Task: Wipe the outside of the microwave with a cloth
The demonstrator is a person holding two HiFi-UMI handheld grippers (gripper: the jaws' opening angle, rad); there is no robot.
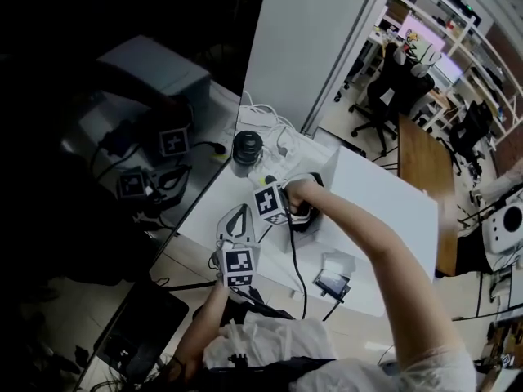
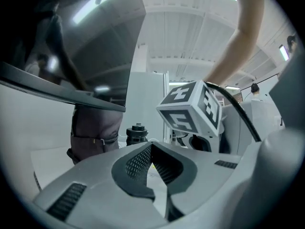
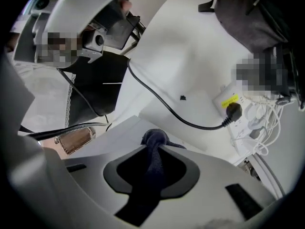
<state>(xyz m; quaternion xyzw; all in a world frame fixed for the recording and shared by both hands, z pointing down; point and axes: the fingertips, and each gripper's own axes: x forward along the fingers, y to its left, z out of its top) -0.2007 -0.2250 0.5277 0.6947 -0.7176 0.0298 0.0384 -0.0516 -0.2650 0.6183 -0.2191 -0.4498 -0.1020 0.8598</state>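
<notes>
Cloth secured but not yet applied: the right gripper (image 3: pixel 151 173) is clamped on the dark cloth (image 3: pixel 155 138) above the white worktop (image 1: pixel 376 219), clear of the mirror-faced microwave (image 2: pixel 100 46) — left gripper (image 1: pixel 242 211) closed, empty — so wiping appears outstanding.

No text, label or number can be read.

Cloth (image 3: pixel 153 144) dark grey-blue; table (image 3: pixel 190 70) white; cable (image 3: pixel 195 126) black; label (image 3: pixel 229 100) yellow.
</notes>
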